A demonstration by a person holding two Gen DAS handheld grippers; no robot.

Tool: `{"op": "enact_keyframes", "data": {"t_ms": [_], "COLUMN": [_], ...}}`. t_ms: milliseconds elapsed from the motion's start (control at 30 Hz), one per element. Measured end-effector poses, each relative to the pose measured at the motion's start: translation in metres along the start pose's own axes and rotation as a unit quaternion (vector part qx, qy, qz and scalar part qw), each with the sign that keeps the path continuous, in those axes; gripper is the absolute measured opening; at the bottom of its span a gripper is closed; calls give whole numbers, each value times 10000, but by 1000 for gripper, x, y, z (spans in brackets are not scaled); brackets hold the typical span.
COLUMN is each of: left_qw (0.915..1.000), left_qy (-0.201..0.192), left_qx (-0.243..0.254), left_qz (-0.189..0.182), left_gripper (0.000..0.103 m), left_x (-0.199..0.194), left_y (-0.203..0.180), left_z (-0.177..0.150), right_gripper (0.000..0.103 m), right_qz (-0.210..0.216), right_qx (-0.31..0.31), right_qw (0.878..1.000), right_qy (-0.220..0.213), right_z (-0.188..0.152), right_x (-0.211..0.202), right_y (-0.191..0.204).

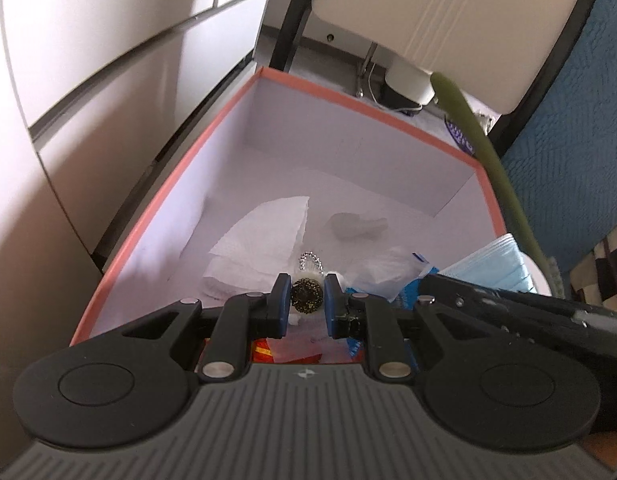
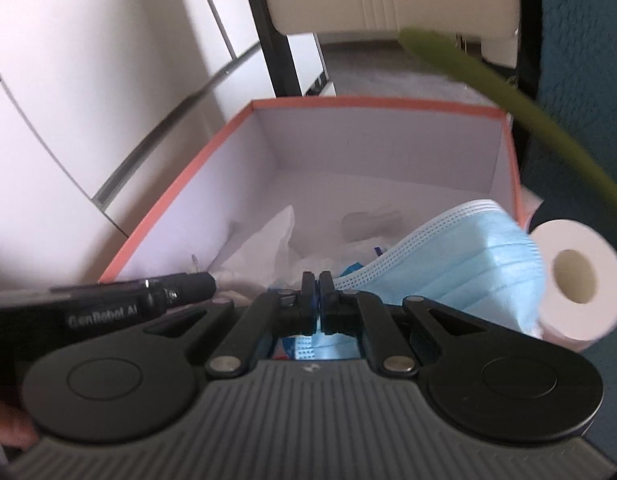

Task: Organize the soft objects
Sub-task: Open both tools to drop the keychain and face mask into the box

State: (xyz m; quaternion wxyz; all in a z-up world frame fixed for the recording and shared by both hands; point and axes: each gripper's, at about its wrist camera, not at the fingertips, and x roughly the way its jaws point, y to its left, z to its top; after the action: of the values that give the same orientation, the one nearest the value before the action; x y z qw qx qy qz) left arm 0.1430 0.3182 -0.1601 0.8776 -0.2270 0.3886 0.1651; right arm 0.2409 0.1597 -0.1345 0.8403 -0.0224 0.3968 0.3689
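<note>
Two wrist cameras look down into the same open cardboard box (image 1: 372, 112), white inside with a salmon-pink rim, sitting on the floor beside white cabinet fronts.

From the left wrist view, the left gripper (image 1: 306, 298) has its jaws drawn narrow around a small dark, round, speckled trinket (image 1: 306, 296) with a loop of silver bead chain (image 1: 310, 259) rising from it; the blue pads press it on both sides. It hangs over the near end of the box. Below lie crumpled white tissue paper (image 1: 264, 232), a pale rounded lump (image 1: 356, 226) further back that is too blurred to name, and clear plastic wrapping with blue print (image 1: 408, 280). Red and orange packaging (image 1: 264, 350) shows just beneath the gripper. At the right edge the other gripper's black body reaches in, with the blue face mask (image 1: 496, 260) above it.

The right wrist view shows what the first only hints at: the right gripper (image 2: 318, 292) is clamped tight on the edge of the pleated light-blue face mask, which fans out to the right over the box's near right corner. A white toilet paper roll (image 2: 576, 276) stands just outside the box's right wall, its hollow core facing the camera. The left gripper's black finger enters from the left, over the box's near rim.

Both views show a blurred olive-green stalk (image 2: 504, 92) arching across the upper right, and blue quilted fabric (image 1: 568, 120) beyond it.
</note>
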Motion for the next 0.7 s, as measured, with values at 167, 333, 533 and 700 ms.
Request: {"op": "enact_keyframes", "data": {"t_ms": [167,333,533,700], "left_qw": [9999,9995,9993,9993], "left_qy": [162,297,376,377], "left_qx": [40,37,43,18], "left_qz": [42,82,77,74], "left_gripper": [21,21,21,22], "left_x": [20,36,45,41], "left_y": [6,14,18,19], "left_z": [6,9,10,9], "right_gripper": [5,5,6,7], "right_qz": [36,112,252,196], "right_qx": [170,532,718,704], "right_qw": [9996,9967,9924,9936], "right_qy": [243,604,967,866], "right_z": [10,16,18,18], "right_x": [31,65,92,87], "right_y": [-2,-11,-11,-8]}}
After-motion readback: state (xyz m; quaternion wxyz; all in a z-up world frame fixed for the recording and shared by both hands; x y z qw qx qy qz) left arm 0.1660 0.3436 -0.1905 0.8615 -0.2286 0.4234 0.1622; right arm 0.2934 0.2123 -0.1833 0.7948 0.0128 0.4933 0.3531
